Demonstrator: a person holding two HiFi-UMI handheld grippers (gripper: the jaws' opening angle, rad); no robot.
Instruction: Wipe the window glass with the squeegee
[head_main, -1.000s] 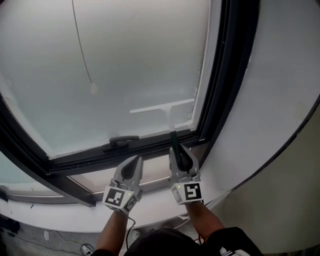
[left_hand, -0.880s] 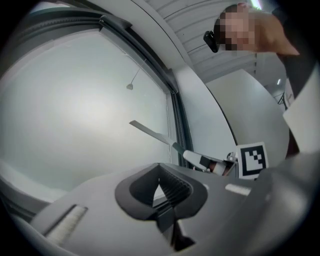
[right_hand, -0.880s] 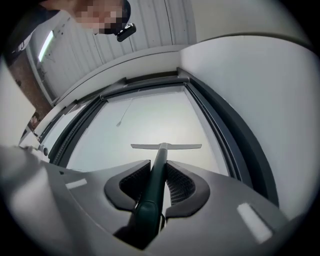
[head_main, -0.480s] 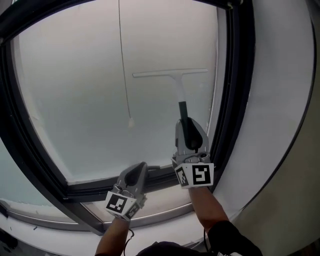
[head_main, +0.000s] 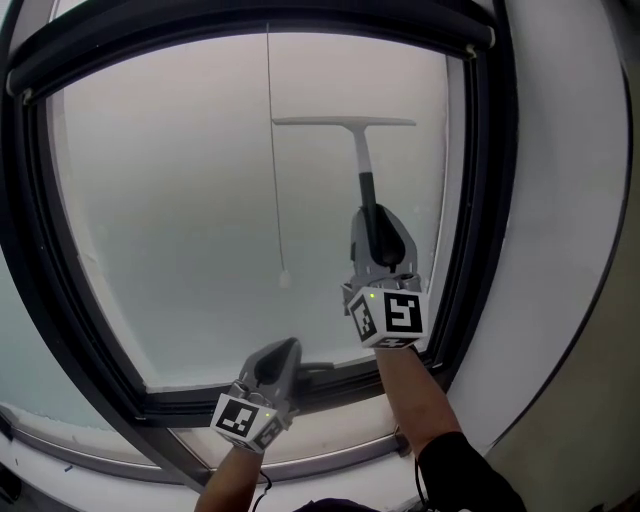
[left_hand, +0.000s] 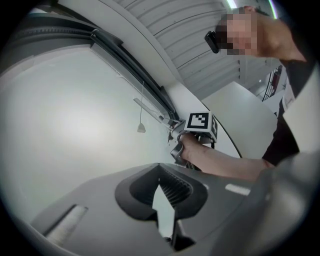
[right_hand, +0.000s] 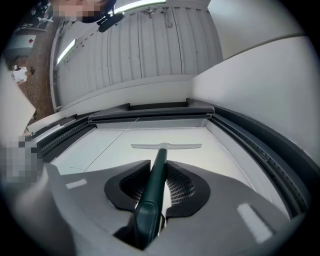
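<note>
Squeegee (head_main: 360, 155) clamped by handle in right gripper (head_main: 378, 222), blade against window glass (head_main: 170, 200) ahead of jaws; left gripper (head_main: 281, 352) closed, empty, below-left.

Left of the squeegee (head_main: 345, 122) the window glass (head_main: 160, 200) is wide and open, crossed only by a thin cord (head_main: 271, 150) that hangs just left of the blade. The cord ends in a small knob (head_main: 284, 280) lower down, about level with the right claw (head_main: 378, 228), which is clamped on the squeegee's handle. Right of the squeegee only a narrow strip of glass separates it from the black frame (head_main: 485, 200). Above the squeegee the frame's top bar is near. Below it, the left claw (head_main: 280, 352), jaws together and empty, hovers by the bottom rail.
</note>
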